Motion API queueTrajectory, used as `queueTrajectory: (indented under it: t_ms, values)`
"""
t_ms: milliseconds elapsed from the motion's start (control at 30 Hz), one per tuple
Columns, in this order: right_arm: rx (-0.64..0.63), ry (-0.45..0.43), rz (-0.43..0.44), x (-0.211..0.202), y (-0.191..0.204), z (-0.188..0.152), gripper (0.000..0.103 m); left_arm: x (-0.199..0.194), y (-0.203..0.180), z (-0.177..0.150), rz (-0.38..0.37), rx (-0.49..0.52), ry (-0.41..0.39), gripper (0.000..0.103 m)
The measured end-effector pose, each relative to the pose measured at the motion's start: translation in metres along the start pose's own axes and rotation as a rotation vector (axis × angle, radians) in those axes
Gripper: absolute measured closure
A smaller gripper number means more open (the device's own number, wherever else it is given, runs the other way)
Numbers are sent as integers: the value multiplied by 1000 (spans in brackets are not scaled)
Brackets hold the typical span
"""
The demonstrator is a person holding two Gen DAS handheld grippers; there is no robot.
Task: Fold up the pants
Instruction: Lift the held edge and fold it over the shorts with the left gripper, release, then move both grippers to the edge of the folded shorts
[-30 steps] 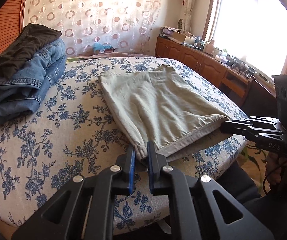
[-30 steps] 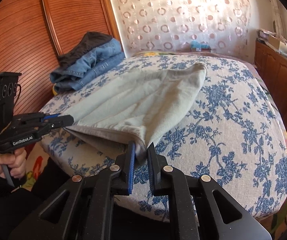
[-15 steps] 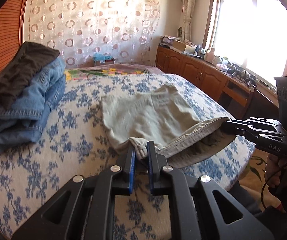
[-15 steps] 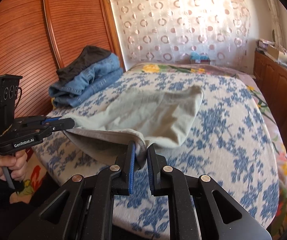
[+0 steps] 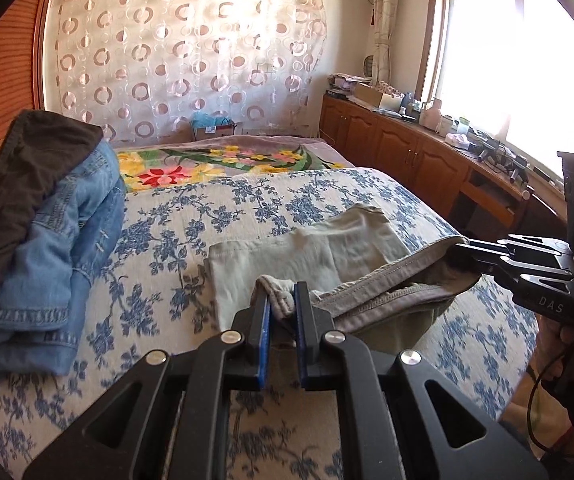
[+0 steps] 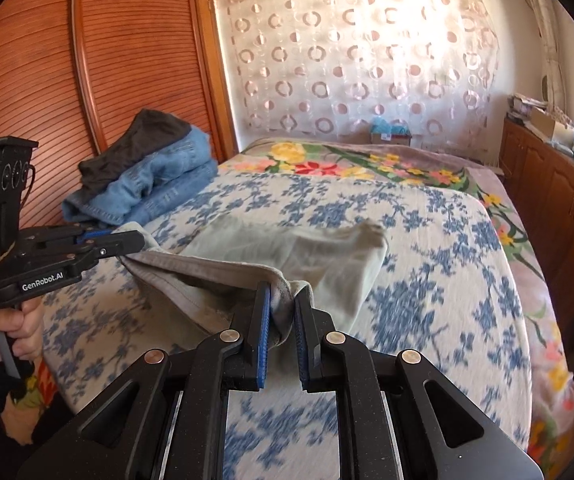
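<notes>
Left hand-held gripper [image 5: 283, 304] clamps one corner of khaki pants [image 5: 319, 252]; right hand-held gripper [image 6: 283, 308] clamps other. Edge raised over bed [image 6: 447, 240], rest lying on cover. Risks: thin bite slipping; uneven carry skewing fold; layers separating, bunching.

two wrist views, close, sharing bed [image 5: 191, 216]

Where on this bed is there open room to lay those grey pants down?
Bare bedspread lies right of the grey pants, toward the wooden cabinets, and beyond them up to the flowered blanket. The left side is crowded: folded jeans under a dark garment.
</notes>
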State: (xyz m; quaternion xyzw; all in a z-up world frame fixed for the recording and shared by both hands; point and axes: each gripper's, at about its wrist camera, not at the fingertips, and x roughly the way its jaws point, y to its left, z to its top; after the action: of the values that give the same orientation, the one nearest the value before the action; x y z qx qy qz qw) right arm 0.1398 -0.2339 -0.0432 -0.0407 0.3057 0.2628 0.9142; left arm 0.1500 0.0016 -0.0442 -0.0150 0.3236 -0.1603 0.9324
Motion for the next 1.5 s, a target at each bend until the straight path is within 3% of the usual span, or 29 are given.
queueTrajectory:
  t_ms: [333,600,967,1067,1133,1167,1333,1500]
  values:
    - [-39,32,-34,29,-7,22,94,35,13,20,55,11,37,96]
    - [9,82,-44,61,-22,33,94,63,20,33,79,8,89,95]
    - [26,93,-70,82,-33,45,94,80,21,41,103,28,96,93]
    - [38,93,-79,84,-36,45,91,78,23,41,92,28,96,85]
    - [52,88,-66,80,-38,43,90,76,24,39,87,26,94,67]
    - [56,85,-63,78,-38,42,89,74,25,38,81,26,88,64]
    - [55,62,-64,64,-38,39,68,65,30,30,57,-3,79,56]
    - [29,69,-52,57,-33,30,68,57,32,20,31,-14,75,49]
